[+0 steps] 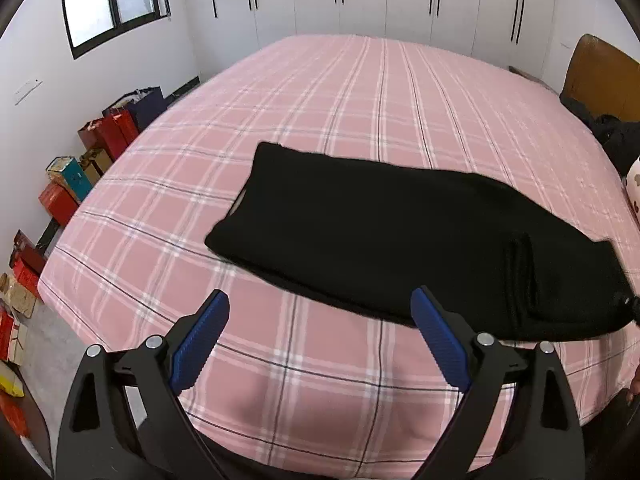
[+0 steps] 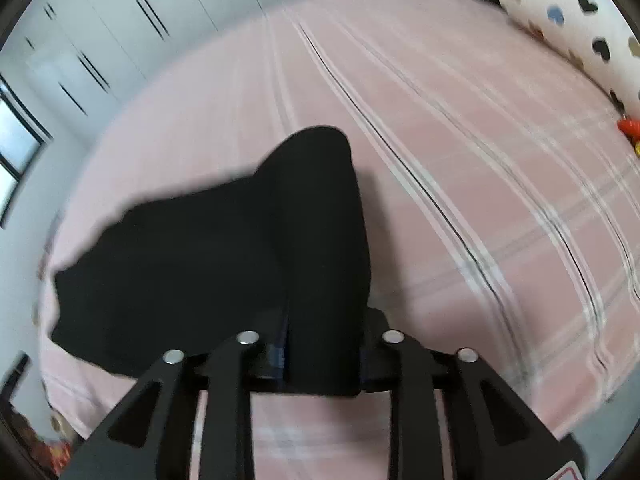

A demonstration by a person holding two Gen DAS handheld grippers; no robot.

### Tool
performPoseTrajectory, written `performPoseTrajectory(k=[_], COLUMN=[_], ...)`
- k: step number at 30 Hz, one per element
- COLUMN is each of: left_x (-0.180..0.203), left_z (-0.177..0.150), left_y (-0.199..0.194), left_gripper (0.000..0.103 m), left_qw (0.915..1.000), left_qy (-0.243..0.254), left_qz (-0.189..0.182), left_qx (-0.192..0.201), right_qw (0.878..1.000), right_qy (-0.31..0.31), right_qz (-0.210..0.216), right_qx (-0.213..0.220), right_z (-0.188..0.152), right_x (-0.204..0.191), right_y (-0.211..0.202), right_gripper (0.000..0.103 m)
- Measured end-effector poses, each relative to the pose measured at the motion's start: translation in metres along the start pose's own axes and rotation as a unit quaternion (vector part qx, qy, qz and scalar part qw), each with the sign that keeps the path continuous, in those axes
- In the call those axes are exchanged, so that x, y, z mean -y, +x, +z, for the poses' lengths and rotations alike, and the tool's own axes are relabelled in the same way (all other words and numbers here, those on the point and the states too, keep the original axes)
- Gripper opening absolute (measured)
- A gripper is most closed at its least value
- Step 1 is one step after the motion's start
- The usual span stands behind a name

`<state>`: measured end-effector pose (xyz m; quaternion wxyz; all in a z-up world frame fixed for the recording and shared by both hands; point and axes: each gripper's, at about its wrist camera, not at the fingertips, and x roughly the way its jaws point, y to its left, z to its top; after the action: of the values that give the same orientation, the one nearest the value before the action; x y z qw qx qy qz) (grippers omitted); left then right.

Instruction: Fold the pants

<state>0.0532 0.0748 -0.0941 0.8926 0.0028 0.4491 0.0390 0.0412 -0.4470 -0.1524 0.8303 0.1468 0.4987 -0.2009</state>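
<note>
In the left wrist view, 1 pair of black pants (image 1: pixel 400 240) lies as a long dark band across the pink plaid bed (image 1: pixel 320 100), one end squared off toward the window side and the other running off toward the right edge of the picture, where the cloth looks lifted. The left hand-held gripper (image 1: pixel 320 320) hangs over the near edge of the bed with its 2 blue pads (image 1: pixel 200 344) spread wide and nothing between them; its right pad overlaps the pants' near edge in the picture, but I cannot tell whether it touches. Beside the bed on the floor stands a row of boxes and bags (image 1: pixel 100 140), too crowded to count. In the right wrist view, which is blurred, the right hand-held gripper (image 2: pixel 320 356) is clenched on a bunch of the pants (image 2: pixel 220 260), the fabric rising between its 2 fingers and draping away to the left over the bed (image 2: pixel 480 160). 1 white pillow with hearts (image 2: pixel 580 20) lies at the far right corner. By my judgement the step in hand is carrying this held end over toward the other end to fold the pants in half. The next move calls for laying it edge to edge on the flat end, with the free left hand-held gripper steadying or smoothing the cloth.
</note>
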Motion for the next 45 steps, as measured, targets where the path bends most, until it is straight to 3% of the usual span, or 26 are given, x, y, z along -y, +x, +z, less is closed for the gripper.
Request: performPoseTrajectory(k=[3, 5, 8, 10, 13, 14, 15, 17, 20, 23, 25, 26, 28, 30, 33, 35, 38, 39, 42, 45], left_x=[0.002, 0.005, 0.01, 0.009, 0.005, 0.001, -0.002, -0.013, -0.024, -0.029, -0.03, -0.032, -0.037, -0.041, -0.047, -0.052, -0.055, -0.056, -0.058, -0.063], left_z=[-0.002, -0.003, -0.004, -0.005, -0.007, -0.007, -0.008, -0.008, -0.008, -0.009, -0.009, -0.009, -0.008, -0.009, -0.01, -0.01, -0.01, -0.009, -0.008, -0.005], left_y=[0.003, 0.002, 0.007, 0.008, 0.005, 0.005, 0.005, 0.008, 0.013, 0.02, 0.024, 0.023, 0.02, 0.022, 0.026, 0.024, 0.023, 0.024, 0.027, 0.028], left_gripper=[0.09, 0.09, 0.09, 0.09, 0.09, 0.09, 0.09, 0.091, 0.091, 0.091, 0.091, 0.091, 0.091, 0.092, 0.092, 0.092, 0.093, 0.093, 0.093, 0.093], left_qw=[0.9999, 0.9999, 0.9999, 0.9997, 0.9997, 0.9997, 0.9996, 0.9995, 0.9993, 0.9988, 0.9984, 0.9983, 0.9981, 0.998, 0.9978, 0.9973, 0.9974, 0.9974, 0.9975, 0.9972], left_qy=[-0.007, -0.002, -0.003, -0.011, -0.012, -0.013, -0.015, -0.022, -0.032, -0.042, -0.048, -0.051, -0.055, -0.057, -0.062, -0.069, -0.069, -0.068, -0.068, -0.073], left_qz=[-0.01, -0.012, -0.013, -0.019, -0.019, -0.02, -0.02, -0.019, -0.017, -0.018, -0.016, -0.018, -0.022, -0.018, -0.006, -0.006, -0.004, -0.004, -0.004, -0.007], left_qx=[-0.007, -0.001, -0.008, -0.013, -0.01, -0.01, -0.011, -0.011, -0.013, -0.019, -0.024, -0.023, -0.017, -0.017, -0.025, -0.023, -0.02, -0.021, -0.02, -0.014], right_qw=[0.989, 0.983, 0.973, 0.966, 0.96, 0.962, 0.966, 0.967, 0.957, 0.949, 0.948, 0.948, 0.949, 0.946, 0.951, 0.961, 0.966, 0.969, 0.981, 0.978], right_qy=[-0.079, -0.128, -0.214, -0.245, -0.277, -0.268, -0.253, -0.243, -0.269, -0.29, -0.304, -0.301, -0.302, -0.315, -0.307, -0.275, -0.258, -0.247, -0.172, -0.167], right_qz=[-0.07, -0.037, 0.052, 0.07, 0.045, 0.052, 0.055, 0.071, 0.106, 0.116, 0.084, 0.091, 0.091, 0.069, 0.019, 0.018, 0.021, 0.022, 0.083, 0.112], right_qx=[0.104, 0.128, 0.071, 0.044, 0.013, -0.005, -0.02, -0.016, 0.008, -0.032, -0.043, -0.037, -0.021, -0.006, -0.002, -0.003, 0.005, 0.005, 0.026, 0.058], right_z=[-0.005, -0.01, -0.022, -0.032, -0.041, -0.039, -0.036, -0.031, -0.039, -0.05, -0.062, -0.064, -0.063, -0.067, -0.065, -0.058, -0.053, -0.049, -0.021, -0.001], right_x=[-0.046, -0.086, -0.168, -0.206, -0.243, -0.246, -0.246, -0.249, -0.253, -0.254, -0.252, -0.252, -0.251, -0.256, -0.262, -0.256, -0.254, -0.254, -0.25, -0.267], right_y=[-0.049, -0.065, -0.047, -0.025, 0.015, 0.03, 0.04, 0.034, 0.0, 0.018, 0.029, 0.025, 0.017, 0.018, 0.038, 0.047, 0.054, 0.051, 0.02, -0.007], right_gripper=[0.035, 0.053, 0.057, 0.053, 0.047, 0.032, 0.006, 0.006, 0.004, 0.006, 0.022, 0.031, 0.075, 0.077, 0.069, 0.06, 0.037, 0.02, 0.015, 0.015])
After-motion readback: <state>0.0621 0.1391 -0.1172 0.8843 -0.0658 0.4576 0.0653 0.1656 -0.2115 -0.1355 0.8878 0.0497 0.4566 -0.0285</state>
